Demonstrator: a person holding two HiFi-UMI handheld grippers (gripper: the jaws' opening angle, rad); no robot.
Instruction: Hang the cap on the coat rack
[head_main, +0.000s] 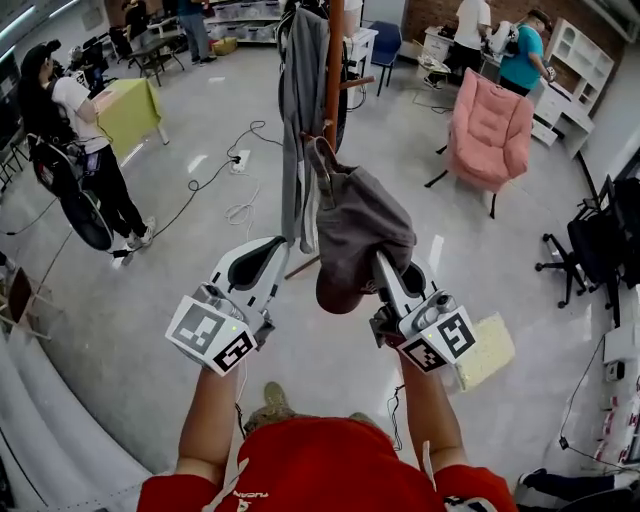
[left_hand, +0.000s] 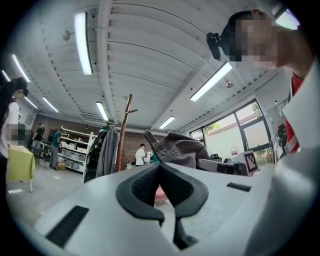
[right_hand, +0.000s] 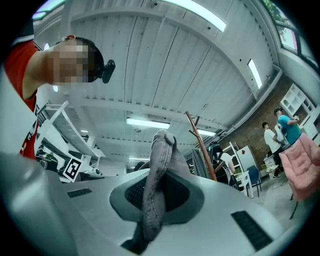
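Your right gripper (head_main: 381, 264) clamps the grey fabric cap (head_main: 360, 232); your left gripper (head_main: 274, 246) has its jaws together, empty. Beyond: brown wooden coat rack (head_main: 333, 70), glossy grey floor (head_main: 140, 320), pink armchair (head_main: 490, 130).

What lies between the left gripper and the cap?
In the head view, only the hem of the hanging grey jacket and floor show beyond the gap from left gripper to cap.

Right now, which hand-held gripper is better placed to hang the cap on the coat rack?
Right. The right hand-held gripper is clamped on the cap, facing the coat rack; the left hand-held gripper is shut and holds nothing.
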